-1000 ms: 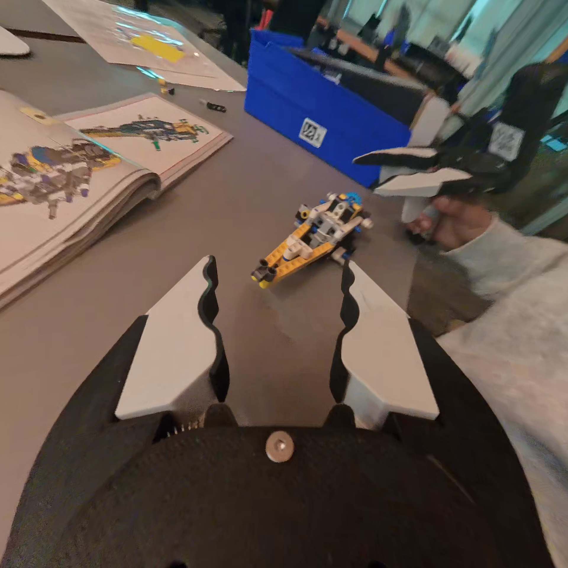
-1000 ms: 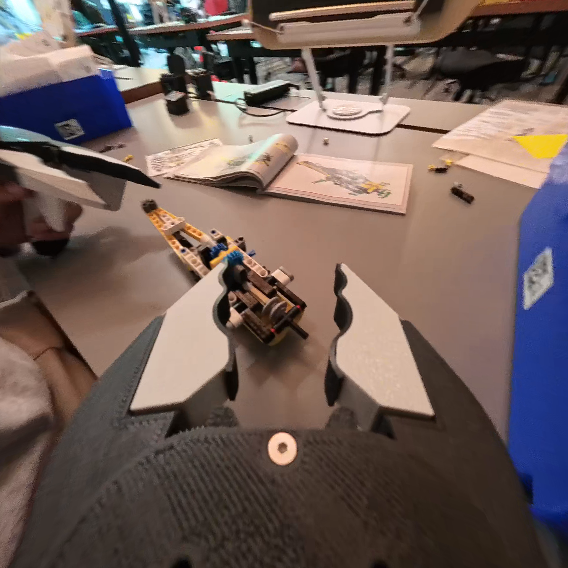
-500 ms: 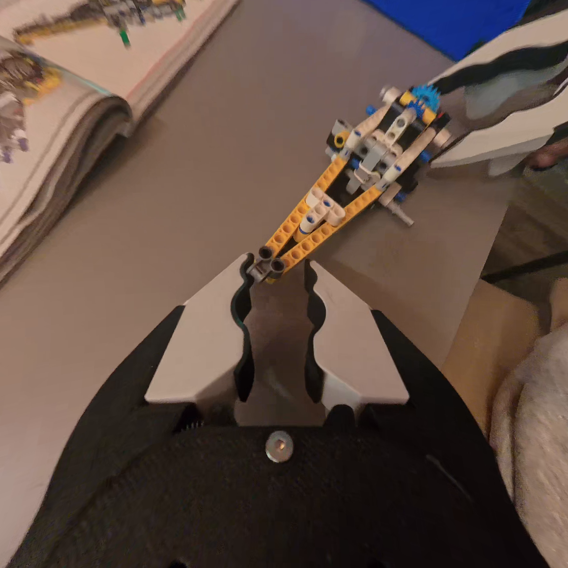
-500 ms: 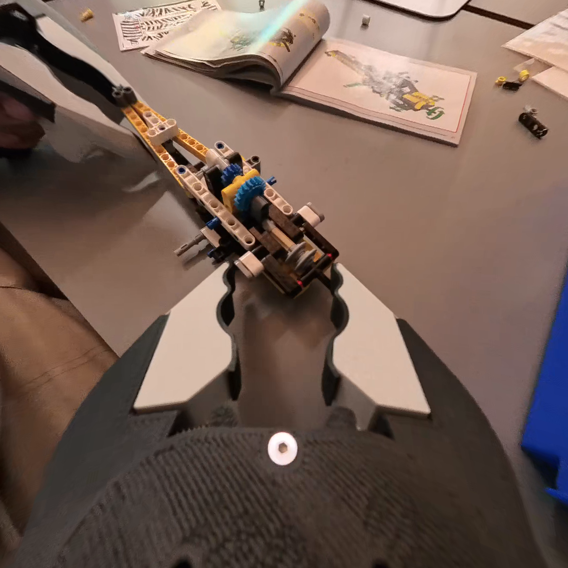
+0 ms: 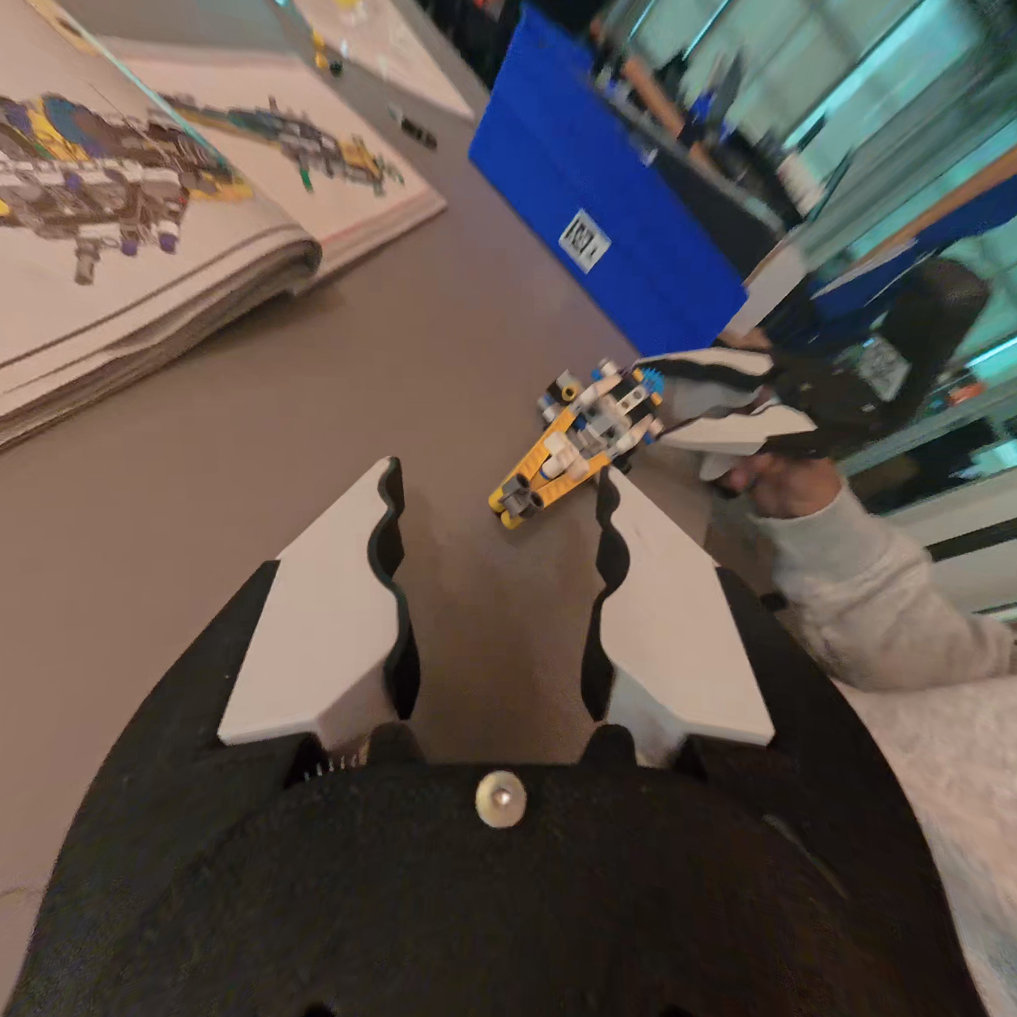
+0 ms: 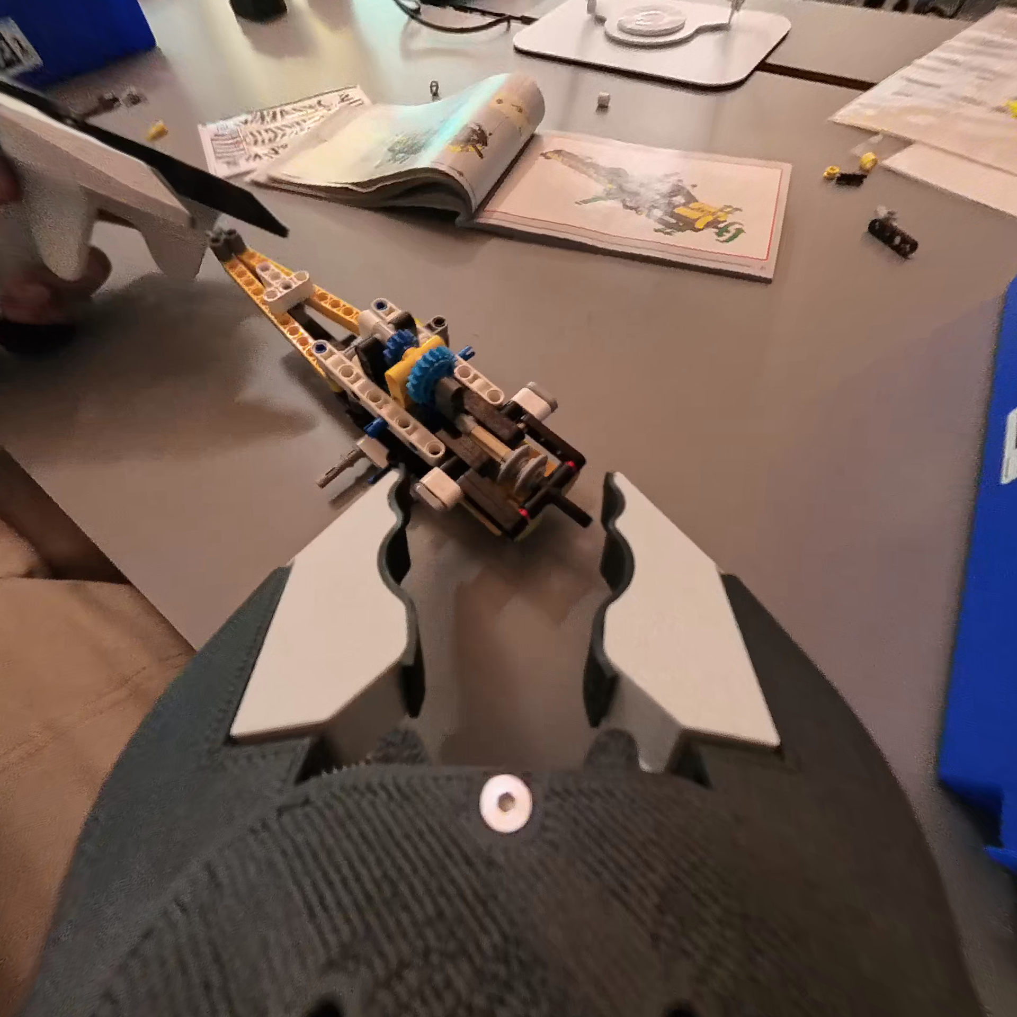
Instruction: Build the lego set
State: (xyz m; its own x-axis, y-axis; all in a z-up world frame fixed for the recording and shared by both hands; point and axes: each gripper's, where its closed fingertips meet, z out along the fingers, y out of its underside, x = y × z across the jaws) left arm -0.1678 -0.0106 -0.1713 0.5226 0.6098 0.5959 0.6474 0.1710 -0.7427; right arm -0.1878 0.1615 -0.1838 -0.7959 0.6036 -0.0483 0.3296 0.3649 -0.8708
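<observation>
Table [image 6: 715,385]: model [image 6: 418,396], tongs [image 6: 501,501] seemingly apart.

The left gripper [image 5: 499,473] fills the lower half of its frame: a black, grainy printed body with a round silver screw [image 5: 499,798] at centre and two pale grey fingers [image 5: 324,594] lined with wavy black pads. The right gripper [image 6: 503,490] looks alike, its body dark grey and ribbed. At the right edge, a light grey sleeve [image 5: 858,600].

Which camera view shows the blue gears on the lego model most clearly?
The right wrist view: the blue gears sit near the camera, teeth visible, on the lego model. In the left wrist view the model is far and small, with only a blue tip showing.
</observation>
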